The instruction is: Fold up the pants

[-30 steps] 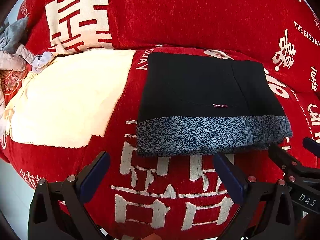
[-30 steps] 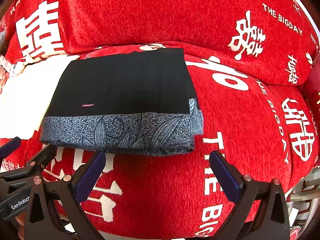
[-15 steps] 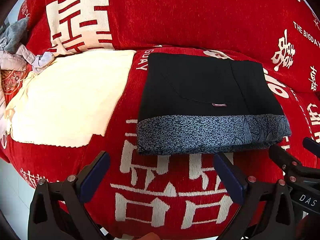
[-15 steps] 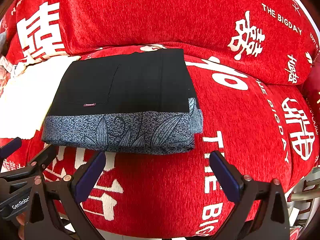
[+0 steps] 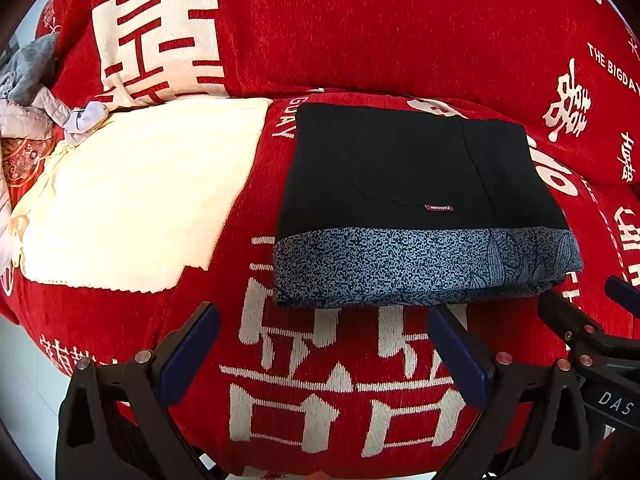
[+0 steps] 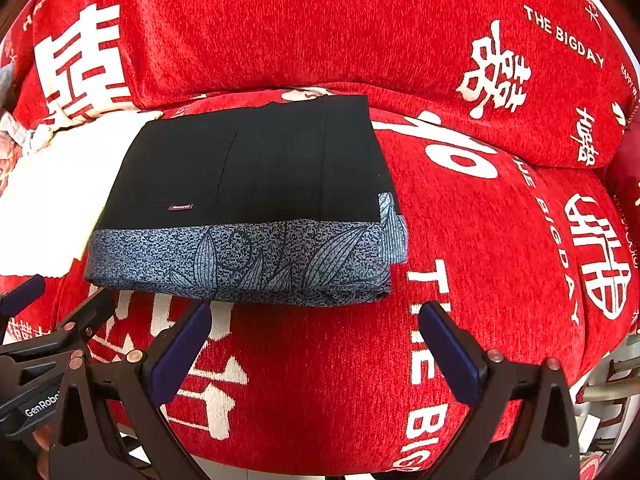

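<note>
On red sofa (image 5: 360, 40), folded pants (image 5: 408, 200) unmoved, both grippers (image 5: 324, 340) (image 6: 316, 340) still spread, empty.

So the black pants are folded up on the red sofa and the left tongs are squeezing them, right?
Not quite. The black pants are folded on the red sofa, but the left tongs are open and apart from them, as the left wrist view shows.

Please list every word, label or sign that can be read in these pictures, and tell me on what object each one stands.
"THE BIGDAY": red sofa cover, white letters, several times.
"HAPPY WED…", cut off: cover's upper left corner.
Large white Chinese signs: on the cover too.
"GenRobo…", cut off: left claw body, seen in the right wrist view.
"DAS": right claw body, seen in the left wrist view.
Small tag on the folded pants: mirrored, seemingly "FASHION", too small to be sure.
</note>
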